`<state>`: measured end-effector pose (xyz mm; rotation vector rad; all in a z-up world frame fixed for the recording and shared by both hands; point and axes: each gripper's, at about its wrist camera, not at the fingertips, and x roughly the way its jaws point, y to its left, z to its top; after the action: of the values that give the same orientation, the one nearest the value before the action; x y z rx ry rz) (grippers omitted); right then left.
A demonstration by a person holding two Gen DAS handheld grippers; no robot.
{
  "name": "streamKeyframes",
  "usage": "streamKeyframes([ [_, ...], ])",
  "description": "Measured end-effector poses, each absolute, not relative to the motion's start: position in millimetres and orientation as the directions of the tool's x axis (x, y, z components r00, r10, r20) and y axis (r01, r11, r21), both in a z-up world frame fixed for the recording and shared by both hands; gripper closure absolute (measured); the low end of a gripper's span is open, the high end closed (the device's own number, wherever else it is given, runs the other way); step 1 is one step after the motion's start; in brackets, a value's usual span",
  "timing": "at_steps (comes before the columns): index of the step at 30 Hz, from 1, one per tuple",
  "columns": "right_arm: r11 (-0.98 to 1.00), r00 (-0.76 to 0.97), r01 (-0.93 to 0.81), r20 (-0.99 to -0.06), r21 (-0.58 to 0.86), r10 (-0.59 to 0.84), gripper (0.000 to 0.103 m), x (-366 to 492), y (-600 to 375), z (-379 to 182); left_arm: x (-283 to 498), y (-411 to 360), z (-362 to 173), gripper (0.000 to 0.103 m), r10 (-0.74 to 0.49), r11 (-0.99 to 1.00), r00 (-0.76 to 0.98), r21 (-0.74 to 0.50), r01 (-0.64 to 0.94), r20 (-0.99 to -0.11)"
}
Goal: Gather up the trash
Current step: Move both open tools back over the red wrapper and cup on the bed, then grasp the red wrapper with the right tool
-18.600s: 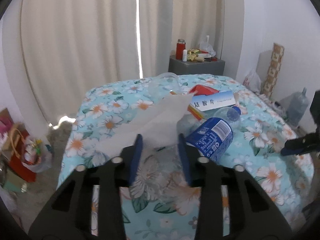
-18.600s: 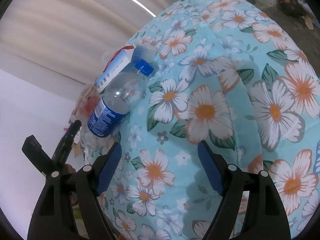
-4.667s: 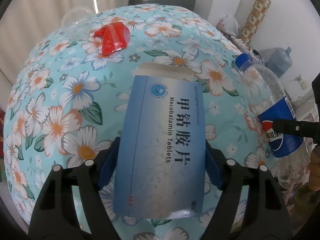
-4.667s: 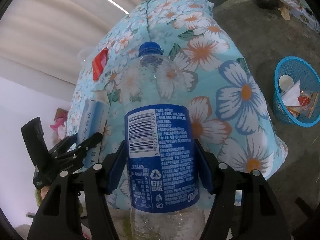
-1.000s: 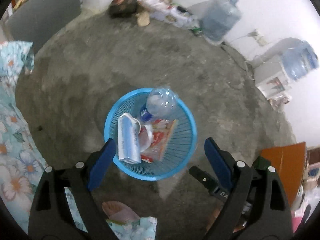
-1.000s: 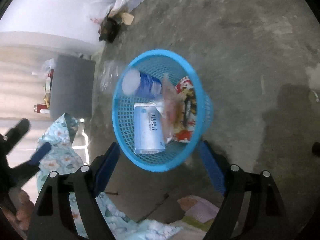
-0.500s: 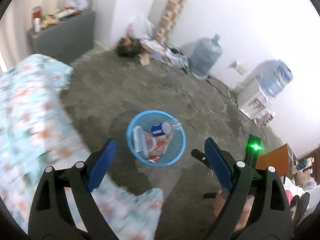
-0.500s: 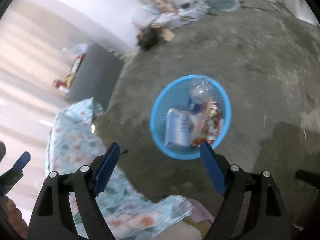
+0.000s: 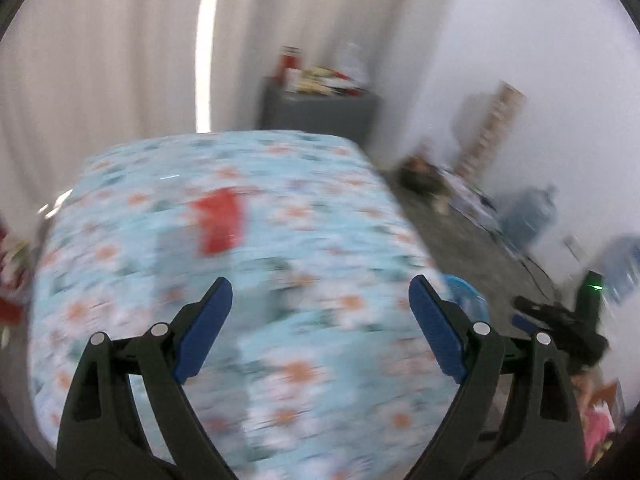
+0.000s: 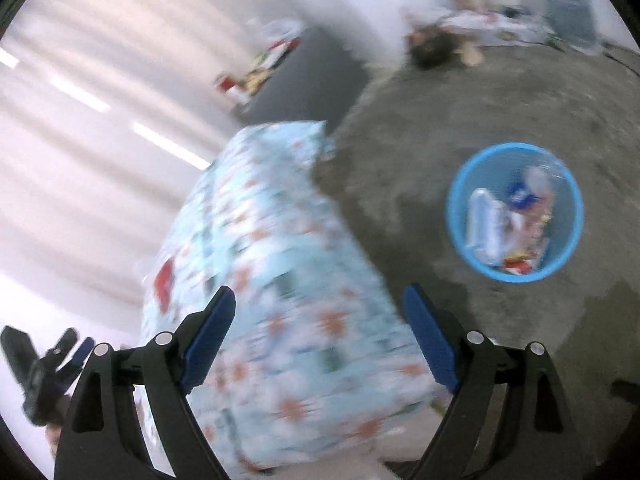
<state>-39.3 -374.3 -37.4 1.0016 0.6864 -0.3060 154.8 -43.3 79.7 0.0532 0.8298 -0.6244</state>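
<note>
A red wrapper (image 9: 220, 222) lies on the flowered tablecloth (image 9: 280, 320), blurred by motion; the right wrist view shows the same red wrapper (image 10: 164, 278) at the table's far left. My left gripper (image 9: 318, 320) hangs open above the table's near part with nothing between its fingers. My right gripper (image 10: 320, 330) is open too, over the table's corner (image 10: 304, 360), and holds nothing. On the floor stands the blue basket (image 10: 516, 212) holding a bottle, a blue box and wrappers. Only the rim of that blue basket (image 9: 466, 300) shows past the table edge in the left wrist view.
A grey cabinet (image 9: 320, 108) with bottles and packets stands by the curtain. Water jugs (image 9: 528, 216) and a bag pile (image 9: 424, 172) line the white wall. The other gripper (image 9: 560, 320) shows at the right, and the left one (image 10: 44, 364) at the right view's lower left.
Both views have swung up and away from the basket toward the table. The left view now faces the tablecloth and red wrapper; the basket has slid to the right in the right view.
</note>
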Motion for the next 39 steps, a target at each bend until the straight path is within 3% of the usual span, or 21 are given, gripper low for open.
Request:
streamKeyframes([
  [7, 0.607, 0.718, 0.418, -0.656, 0.676, 0.235, 0.019, 31, -321, -20, 173, 34, 66, 0.018, -0.417, 0.894, 0.581, -0.202, 0.399, -0.699],
  [17, 0.613, 0.646, 0.262, -0.608, 0.745, 0.462, 0.019, 143, -261, -20, 224, 38, 43, 0.018, -0.442, 0.886, 0.604, -0.218, 0.409, -0.663],
  [22, 0.655, 0.582, 0.229, -0.640, 0.721, 0.501, 0.019, 209, -234, -29, 284, 27, 36, 0.017, -0.439, 0.882, 0.584, -0.203, 0.426, -0.682],
  [29, 0.710, 0.524, 0.192, -0.682, 0.678, 0.509, 0.019, 281, -219, -40, 394, 11, 8, 0.016, -0.467, 0.881, 0.433, -0.363, 0.305, -0.771],
  [35, 0.764, 0.484, 0.145, -0.718, 0.629, 0.500, 0.023, 323, -206, -49, 441, -11, -20, 0.016, -0.440, 0.893, 0.377, -0.353, 0.279, -0.815],
  [39, 0.790, 0.495, 0.125, -0.727, 0.600, 0.475, 0.029, 337, -203, -52, 462, -16, -38, 0.027, -0.415, 0.907, 0.369, -0.351, 0.230, -0.832],
])
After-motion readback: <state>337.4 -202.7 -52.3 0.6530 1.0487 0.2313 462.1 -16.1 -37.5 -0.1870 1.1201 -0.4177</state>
